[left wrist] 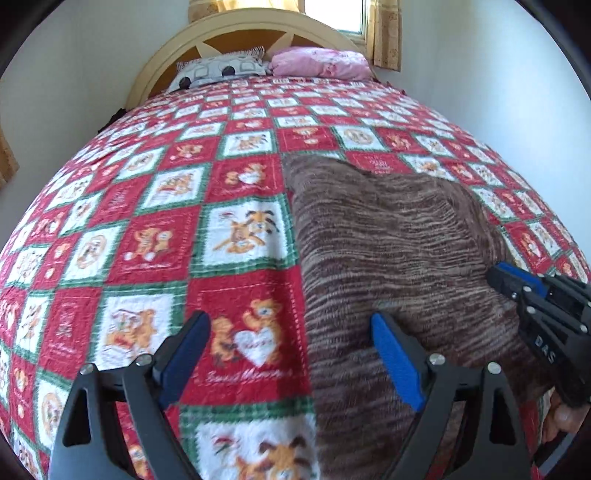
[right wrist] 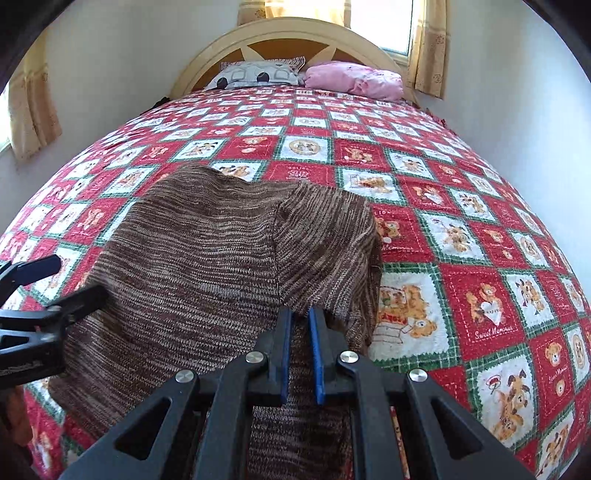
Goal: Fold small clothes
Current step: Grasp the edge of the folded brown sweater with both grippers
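Observation:
A brown striped knit garment (left wrist: 388, 236) lies on the bed; it also shows in the right wrist view (right wrist: 199, 258). Its sleeve (right wrist: 325, 243) is folded over the body. My left gripper (left wrist: 291, 321) is open, hovering over the garment's left edge, one finger over the quilt, one over the knit. My right gripper (right wrist: 301, 314) is shut on the sleeve's cuff end. The right gripper also shows in the left wrist view (left wrist: 517, 284) at the right edge. The left gripper shows in the right wrist view (right wrist: 62, 280) at the left, open.
A red, white and green patchwork quilt (left wrist: 147, 240) with bear prints covers the bed. A grey patterned pillow (right wrist: 255, 74) and a pink pillow (right wrist: 354, 79) lie by the curved wooden headboard (right wrist: 288, 31). Walls and curtained windows surround the bed.

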